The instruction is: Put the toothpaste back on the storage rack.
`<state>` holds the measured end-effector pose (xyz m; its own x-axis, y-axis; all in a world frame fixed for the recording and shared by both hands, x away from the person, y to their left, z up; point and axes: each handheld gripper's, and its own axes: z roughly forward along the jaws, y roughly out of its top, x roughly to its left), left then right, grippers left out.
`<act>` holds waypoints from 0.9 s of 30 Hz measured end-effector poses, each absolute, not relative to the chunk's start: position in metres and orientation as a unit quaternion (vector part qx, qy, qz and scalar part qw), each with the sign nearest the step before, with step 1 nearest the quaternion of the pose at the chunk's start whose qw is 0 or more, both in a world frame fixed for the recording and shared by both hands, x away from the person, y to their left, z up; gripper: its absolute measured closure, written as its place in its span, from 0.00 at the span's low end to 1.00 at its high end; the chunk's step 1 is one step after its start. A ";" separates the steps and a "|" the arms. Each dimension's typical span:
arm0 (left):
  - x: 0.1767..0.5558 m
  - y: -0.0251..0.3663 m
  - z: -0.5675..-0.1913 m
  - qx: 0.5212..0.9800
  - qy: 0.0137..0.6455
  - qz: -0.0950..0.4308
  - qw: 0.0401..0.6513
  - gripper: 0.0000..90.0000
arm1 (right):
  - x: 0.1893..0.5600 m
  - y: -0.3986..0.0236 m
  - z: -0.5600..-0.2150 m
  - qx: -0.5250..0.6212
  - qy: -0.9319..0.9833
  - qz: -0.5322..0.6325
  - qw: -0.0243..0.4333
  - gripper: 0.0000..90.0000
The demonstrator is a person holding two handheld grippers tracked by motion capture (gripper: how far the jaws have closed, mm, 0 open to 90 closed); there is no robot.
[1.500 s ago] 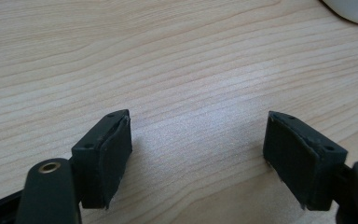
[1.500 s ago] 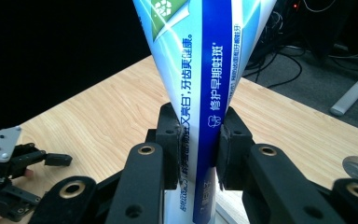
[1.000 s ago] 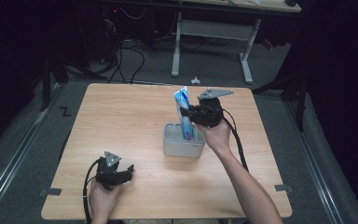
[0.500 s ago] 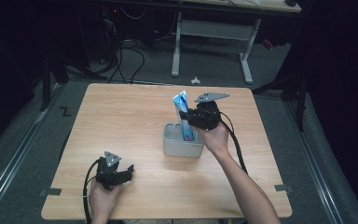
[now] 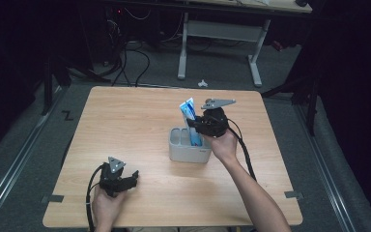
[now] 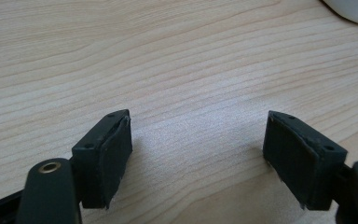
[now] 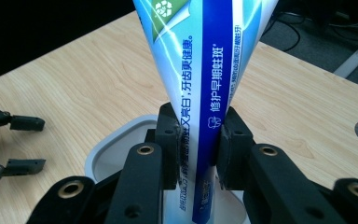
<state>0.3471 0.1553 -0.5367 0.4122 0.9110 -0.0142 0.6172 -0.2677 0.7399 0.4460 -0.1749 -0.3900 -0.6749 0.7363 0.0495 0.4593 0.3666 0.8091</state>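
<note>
A blue and white toothpaste tube [image 5: 190, 112] stands upright with its lower end inside a grey holder cup [image 5: 182, 152] near the table's middle. My right gripper [image 5: 200, 126] is shut on the tube just above the cup's rim. In the right gripper view the pads [image 7: 170, 140] press on both sides of the tube [image 7: 205, 70] over the cup [image 7: 107, 149]. At the table's front left my left gripper [image 5: 131, 178] rests low, open, with bare wood between its fingers [image 6: 109, 156].
The wooden table [image 5: 125, 121] has bare room on its left and far sides. A white desk frame [image 5: 222, 34] and cables lie on the floor beyond the far edge. The left gripper [image 7: 9, 144] appears far off in the right gripper view.
The right gripper and the tube have shifted slightly; the tube's lower end still sits in the cup. The left gripper has stayed still.
</note>
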 end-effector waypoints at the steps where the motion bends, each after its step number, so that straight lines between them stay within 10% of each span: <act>1: 0.347 0.155 -0.537 0.767 0.498 0.214 0.343 0.27 | 0.446 -0.175 -0.390 0.369 0.810 0.425 0.163 0.82; 27: 0.347 0.155 -0.537 0.767 0.498 0.214 0.343 0.27 | 0.444 -0.175 -0.407 0.377 0.815 0.413 0.152 0.81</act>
